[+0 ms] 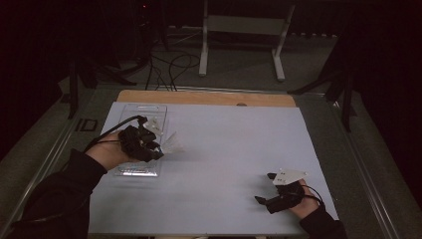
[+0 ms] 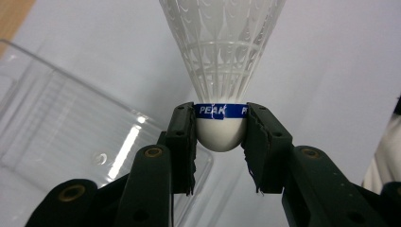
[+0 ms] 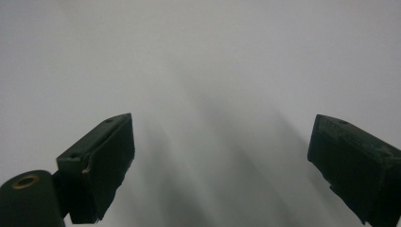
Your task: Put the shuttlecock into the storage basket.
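In the high view, the left gripper [image 1: 158,149] holds a shuttlecock [image 1: 171,143] just right of the clear tray [image 1: 128,110]; the right gripper [image 1: 264,188] rests well right of the tray. In the left gripper view, the jaws pinch the shuttlecock [image 2: 221,135] by its cork, beside the tray [image 2: 56,123]. In the right gripper view, the jaws stand spread over the white mat [image 3: 213,61].

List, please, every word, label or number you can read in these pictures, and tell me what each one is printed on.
"PEAK": white letters on the blue band around the cork of the white shuttlecock clamped in the left gripper.
A further letter on the same band, at its right end, is cut off by the jaw and cannot be read.
The clear plastic tray carries no readable text.
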Demonstrator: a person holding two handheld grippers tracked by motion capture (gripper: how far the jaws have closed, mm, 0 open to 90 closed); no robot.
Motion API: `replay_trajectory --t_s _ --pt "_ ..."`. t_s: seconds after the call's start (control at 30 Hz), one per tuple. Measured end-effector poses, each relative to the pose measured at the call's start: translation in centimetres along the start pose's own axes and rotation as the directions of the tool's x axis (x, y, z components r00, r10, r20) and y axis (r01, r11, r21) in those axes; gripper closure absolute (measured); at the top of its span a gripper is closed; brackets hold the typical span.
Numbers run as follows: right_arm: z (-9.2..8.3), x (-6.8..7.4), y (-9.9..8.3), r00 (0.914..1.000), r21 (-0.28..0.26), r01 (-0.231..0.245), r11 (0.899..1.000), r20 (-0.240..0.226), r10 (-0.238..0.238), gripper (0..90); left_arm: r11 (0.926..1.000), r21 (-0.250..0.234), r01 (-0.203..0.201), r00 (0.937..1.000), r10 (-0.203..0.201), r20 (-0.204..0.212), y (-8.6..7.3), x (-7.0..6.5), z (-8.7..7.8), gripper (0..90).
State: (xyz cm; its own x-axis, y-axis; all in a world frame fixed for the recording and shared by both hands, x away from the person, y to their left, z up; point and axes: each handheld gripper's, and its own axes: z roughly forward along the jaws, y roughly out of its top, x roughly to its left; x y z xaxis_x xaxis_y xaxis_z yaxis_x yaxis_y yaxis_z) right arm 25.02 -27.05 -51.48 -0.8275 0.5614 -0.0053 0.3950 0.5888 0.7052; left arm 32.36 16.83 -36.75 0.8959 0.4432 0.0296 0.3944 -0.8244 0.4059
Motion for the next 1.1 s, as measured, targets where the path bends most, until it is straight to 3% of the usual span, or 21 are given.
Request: replay_trajectory --t_s 0.2,0.53,0.8,1.1 --pt "-0.2 0.0 -0.1 1.0000 -0.006 0.002 1.000 0.007 -0.002 8.2 0.9990 0.005 0.044 0.9990 -0.043 -0.012 -0.6 0.7 -0.7 66.2" --pt "-0.5 0.0 -0.4 0.9999 -0.020 -0.009 1.000 0.007 0.009 8.2 0.9928 0.003 0.120 0.9919 -0.120 -0.042 -2.0 2.2 -2.4 66.2" --pt "-0.5 0.0 -0.4 0.9999 -0.021 -0.012 1.000 -0.001 0.012 8.2 0.9844 -0.006 0.176 0.9827 -0.176 -0.058 -3.4 3.3 -3.6 66.2" --pt "-0.4 0.2 -0.4 1.0000 -0.018 -0.005 1.000 0.003 0.005 8.2 0.9704 -0.018 0.241 0.9672 -0.242 -0.078 -4.9 4.2 -4.3 66.2"
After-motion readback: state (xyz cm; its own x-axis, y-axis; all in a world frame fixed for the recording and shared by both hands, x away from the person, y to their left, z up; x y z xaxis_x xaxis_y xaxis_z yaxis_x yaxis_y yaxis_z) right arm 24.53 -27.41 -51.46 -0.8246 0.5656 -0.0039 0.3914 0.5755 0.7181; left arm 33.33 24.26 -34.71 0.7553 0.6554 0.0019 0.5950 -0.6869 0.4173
